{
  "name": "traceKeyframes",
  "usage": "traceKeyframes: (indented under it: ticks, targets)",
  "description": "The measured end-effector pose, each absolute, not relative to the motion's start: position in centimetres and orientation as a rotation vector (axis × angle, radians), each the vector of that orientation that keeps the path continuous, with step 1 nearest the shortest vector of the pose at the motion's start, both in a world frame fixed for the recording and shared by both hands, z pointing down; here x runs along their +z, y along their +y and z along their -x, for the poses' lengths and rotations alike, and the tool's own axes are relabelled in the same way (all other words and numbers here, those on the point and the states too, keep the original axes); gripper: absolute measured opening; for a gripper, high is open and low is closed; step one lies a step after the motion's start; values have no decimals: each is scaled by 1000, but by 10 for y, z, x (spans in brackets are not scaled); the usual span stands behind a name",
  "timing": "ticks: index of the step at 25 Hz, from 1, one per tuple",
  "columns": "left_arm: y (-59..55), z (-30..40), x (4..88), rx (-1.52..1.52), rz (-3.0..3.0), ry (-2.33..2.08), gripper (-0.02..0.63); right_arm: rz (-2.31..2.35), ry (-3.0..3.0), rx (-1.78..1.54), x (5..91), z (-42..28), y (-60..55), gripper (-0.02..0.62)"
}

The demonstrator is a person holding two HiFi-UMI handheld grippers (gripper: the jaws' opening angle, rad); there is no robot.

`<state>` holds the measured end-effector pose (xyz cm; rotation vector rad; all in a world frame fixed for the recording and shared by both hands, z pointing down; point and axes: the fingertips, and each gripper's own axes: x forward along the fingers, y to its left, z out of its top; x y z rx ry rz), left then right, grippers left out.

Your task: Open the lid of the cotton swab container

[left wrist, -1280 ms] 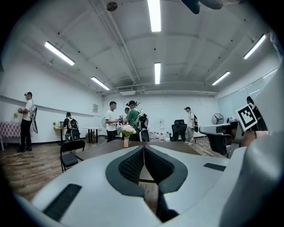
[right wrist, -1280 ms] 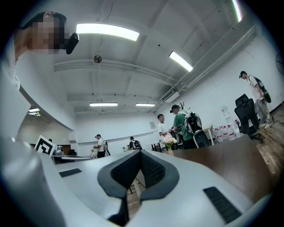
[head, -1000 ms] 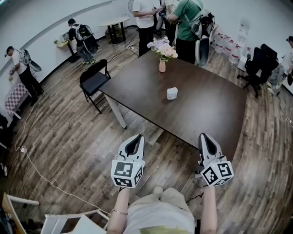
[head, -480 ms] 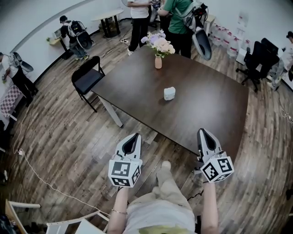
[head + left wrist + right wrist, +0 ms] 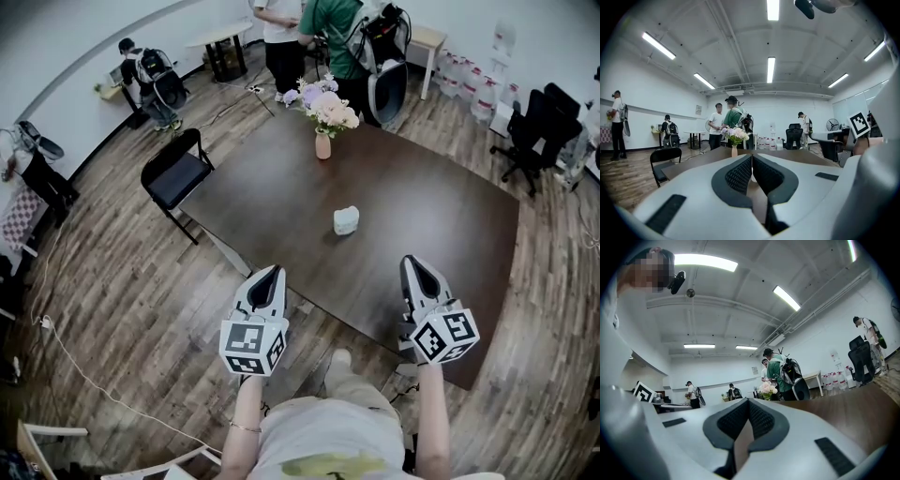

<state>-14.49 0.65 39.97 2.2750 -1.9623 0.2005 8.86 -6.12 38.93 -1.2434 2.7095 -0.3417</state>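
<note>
I've closed on the worktop [image 5: 427, 220], left tool [image 5: 270, 275] and right tool [image 5: 413, 266] clenched empty, cotton swab container [image 5: 346, 220] nearer but unreached.

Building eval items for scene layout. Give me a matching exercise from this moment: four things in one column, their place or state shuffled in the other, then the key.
Things:
1. cotton swab container
2. flower vase
3. folding chair
4. left gripper

Place or state:
A. on the floor, at the left corner of the table
B. by the table's far edge
C. alone near mid-table
D. jaws shut, nothing between them

Pairs: 1-C, 2-B, 3-A, 4-D.
</note>
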Motion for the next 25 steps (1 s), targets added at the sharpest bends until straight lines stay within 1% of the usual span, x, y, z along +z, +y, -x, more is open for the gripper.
traceKeyframes:
  ticks: [7, 15, 25]
  targets:
    - [-48, 139, 406, 213, -2298, -1929, 28, 1223, 2724, -362, 396, -90, -113, 21]
    - [-95, 129, 432, 207, -2310, -1863, 28, 1209, 2777, -413, 420, -82, -158, 21]
    - [-149, 113, 487, 298, -2375, -1602, 28, 1239, 2818, -542, 457, -67, -182, 21]
